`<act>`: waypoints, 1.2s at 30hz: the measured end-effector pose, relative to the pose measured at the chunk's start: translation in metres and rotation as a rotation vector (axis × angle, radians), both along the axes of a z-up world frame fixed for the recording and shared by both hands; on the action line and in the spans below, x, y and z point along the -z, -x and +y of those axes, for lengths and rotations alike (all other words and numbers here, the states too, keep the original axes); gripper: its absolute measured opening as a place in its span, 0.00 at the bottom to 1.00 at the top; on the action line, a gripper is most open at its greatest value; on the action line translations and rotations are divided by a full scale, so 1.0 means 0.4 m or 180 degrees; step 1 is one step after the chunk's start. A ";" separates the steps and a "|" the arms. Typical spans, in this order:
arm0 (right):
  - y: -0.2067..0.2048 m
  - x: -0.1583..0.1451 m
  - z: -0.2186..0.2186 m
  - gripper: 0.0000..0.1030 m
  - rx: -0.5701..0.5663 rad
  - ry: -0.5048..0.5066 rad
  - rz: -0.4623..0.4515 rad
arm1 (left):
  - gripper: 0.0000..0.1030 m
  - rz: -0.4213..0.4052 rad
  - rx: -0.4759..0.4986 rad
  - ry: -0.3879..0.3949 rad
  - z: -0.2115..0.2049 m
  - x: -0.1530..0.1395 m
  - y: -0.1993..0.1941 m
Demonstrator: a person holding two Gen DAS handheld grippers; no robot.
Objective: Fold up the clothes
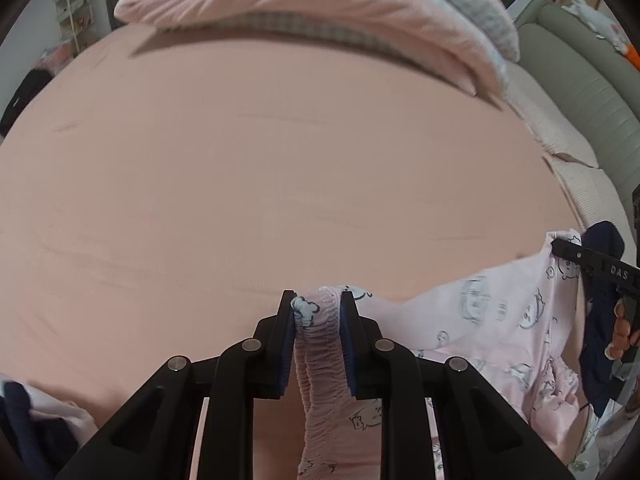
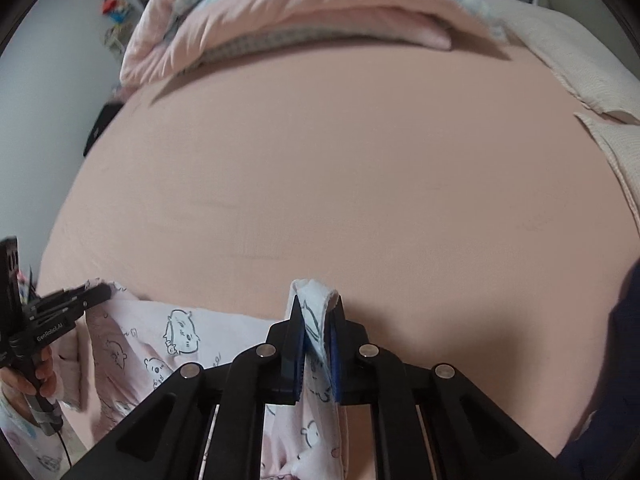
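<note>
Left gripper [image 1: 316, 312] fingers pinch the gathered waistband of the pale pink cartoon-print cotton garment [image 1: 500, 320]. Right gripper [image 2: 317, 320] fingers pinch its other edge. It hangs between them above the pink bed sheet [image 1: 280, 160]. Risk: thin bunched cloth slipping out under uneven tension.

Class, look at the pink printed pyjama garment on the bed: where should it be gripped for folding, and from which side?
Grip the pyjama garment at its two edge corners, from the near side, as now: the left gripper pinches the gathered elastic band, the right gripper a flat hem. Cloth between hangs stretched.
</note>
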State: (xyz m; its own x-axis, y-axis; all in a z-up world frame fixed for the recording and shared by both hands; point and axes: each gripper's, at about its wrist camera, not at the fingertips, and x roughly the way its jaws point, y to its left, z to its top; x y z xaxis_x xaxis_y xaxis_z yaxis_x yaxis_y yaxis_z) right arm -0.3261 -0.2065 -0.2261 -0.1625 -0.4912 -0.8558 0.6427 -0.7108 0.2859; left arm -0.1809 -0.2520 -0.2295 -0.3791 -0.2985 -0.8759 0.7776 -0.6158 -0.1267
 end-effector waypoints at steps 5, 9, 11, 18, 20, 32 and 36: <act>-0.026 -0.023 0.053 0.07 0.0119 0.0156 0.0080 | 0.18 0.0041 0.0102 0.0200 -0.060 -0.020 -0.073; -0.027 -0.056 0.096 0.07 0.0138 0.0218 0.0156 | 0.18 0.0150 -0.0027 0.0200 -0.114 -0.044 -0.108; 0.003 -0.081 0.120 0.07 0.0183 0.0223 0.0192 | 0.16 0.0231 -0.0117 0.0181 -0.132 -0.064 -0.140; 0.045 -0.096 0.012 0.07 0.0212 0.0298 0.0177 | 0.14 0.0404 -0.0271 0.0093 -0.198 -0.059 -0.142; 0.046 -0.099 -0.010 0.07 0.0146 0.0234 0.0236 | 0.14 0.0366 -0.0204 0.0122 -0.197 -0.054 -0.153; 0.045 -0.103 -0.073 0.07 0.0032 0.0122 0.0276 | 0.33 -0.0033 -0.0172 -0.0692 -0.238 0.105 -0.120; 0.049 -0.095 -0.072 0.07 0.0044 0.0069 0.0247 | 0.59 0.0084 -0.0180 -0.0893 -0.238 0.134 -0.139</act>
State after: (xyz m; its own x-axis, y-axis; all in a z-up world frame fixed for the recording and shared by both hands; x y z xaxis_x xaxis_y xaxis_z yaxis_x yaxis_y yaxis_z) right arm -0.3459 -0.2352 -0.1880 -0.2347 -0.5068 -0.8295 0.6538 -0.7138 0.2512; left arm -0.1255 -0.3472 -0.2830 -0.3924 -0.0674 -0.9173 0.8040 -0.5096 -0.3064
